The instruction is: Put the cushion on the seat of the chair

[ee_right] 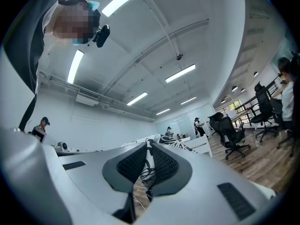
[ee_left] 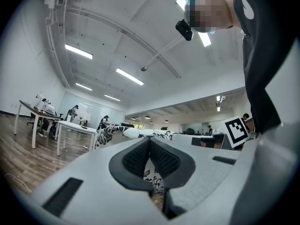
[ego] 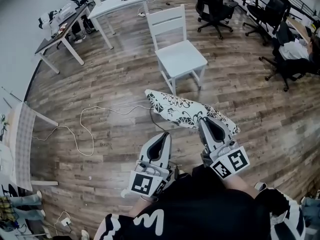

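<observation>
A white cushion [ego: 182, 110] with a black floral print hangs above the wood floor, and both grippers hold it. My left gripper [ego: 163, 135] is shut on its near edge, and the printed cloth [ee_left: 151, 173] shows between the pads. At the cushion's right end my right gripper [ego: 204, 120] is also shut, pinching a fold of cloth [ee_right: 148, 165]. The white wooden chair [ego: 181, 57] stands farther ahead with its seat bare, well apart from the cushion.
A white cable [ego: 84, 126] loops over the floor at the left. White tables [ego: 120, 4] stand at the back left and black office chairs [ego: 212, 6] at the back right. A person [ego: 296, 49] sits at the far right. A white rack [ego: 20, 139] stands at the left edge.
</observation>
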`<state>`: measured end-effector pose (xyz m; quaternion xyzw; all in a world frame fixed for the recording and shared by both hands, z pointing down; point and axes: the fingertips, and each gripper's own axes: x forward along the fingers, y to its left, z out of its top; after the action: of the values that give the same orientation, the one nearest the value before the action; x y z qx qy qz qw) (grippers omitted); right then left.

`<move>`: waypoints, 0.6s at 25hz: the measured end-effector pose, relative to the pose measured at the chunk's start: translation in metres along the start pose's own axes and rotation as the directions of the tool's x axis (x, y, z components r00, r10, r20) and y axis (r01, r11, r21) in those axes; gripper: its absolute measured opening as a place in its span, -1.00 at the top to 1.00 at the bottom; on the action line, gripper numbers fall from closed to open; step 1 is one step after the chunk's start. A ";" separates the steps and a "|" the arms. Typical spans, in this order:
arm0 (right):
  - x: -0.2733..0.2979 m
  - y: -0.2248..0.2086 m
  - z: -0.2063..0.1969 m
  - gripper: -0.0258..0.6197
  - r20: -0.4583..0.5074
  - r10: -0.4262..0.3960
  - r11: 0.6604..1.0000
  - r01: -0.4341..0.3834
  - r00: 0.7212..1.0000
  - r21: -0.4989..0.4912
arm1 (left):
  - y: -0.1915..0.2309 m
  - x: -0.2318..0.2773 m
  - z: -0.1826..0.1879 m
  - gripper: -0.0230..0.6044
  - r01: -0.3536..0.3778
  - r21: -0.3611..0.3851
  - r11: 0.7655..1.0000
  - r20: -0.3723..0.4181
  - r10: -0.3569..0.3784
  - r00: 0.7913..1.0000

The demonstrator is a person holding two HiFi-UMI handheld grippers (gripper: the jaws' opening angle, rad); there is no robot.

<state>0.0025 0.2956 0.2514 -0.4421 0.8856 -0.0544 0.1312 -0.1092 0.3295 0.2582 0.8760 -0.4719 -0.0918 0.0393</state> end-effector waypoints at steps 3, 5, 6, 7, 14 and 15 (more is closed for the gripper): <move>0.003 -0.001 -0.002 0.81 -0.011 -0.007 1.000 0.007 1.000 0.000 | 0.004 0.002 -0.001 0.91 0.003 -0.007 1.000 -0.001 -0.003 1.000; 0.003 -0.001 -0.002 0.81 -0.008 -0.011 1.000 0.011 1.000 -0.007 | 0.007 0.001 -0.003 0.91 0.002 -0.012 1.000 0.002 -0.002 1.000; 0.004 -0.001 -0.002 0.81 -0.004 -0.013 1.000 0.013 1.000 -0.010 | 0.008 0.002 -0.004 0.91 0.004 -0.013 1.000 0.003 -0.004 1.000; 0.004 -0.002 -0.003 0.81 -0.002 -0.014 1.000 0.014 1.000 -0.011 | 0.009 0.002 -0.005 0.91 0.005 -0.013 1.000 0.003 -0.005 1.000; 0.025 -0.029 -0.009 0.81 -0.019 -0.001 1.000 0.001 1.000 0.012 | 0.017 0.030 -0.010 0.91 -0.016 -0.009 1.000 -0.001 0.016 1.000; 0.030 -0.034 -0.008 0.81 -0.019 0.004 1.000 -0.004 1.000 0.013 | 0.020 0.036 -0.010 0.91 -0.018 -0.007 1.000 0.000 0.018 1.000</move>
<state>0.0086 0.2509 0.2607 -0.4391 0.8872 -0.0641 0.1260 -0.1040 0.2883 0.2666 0.8715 -0.4795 -0.0932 0.0432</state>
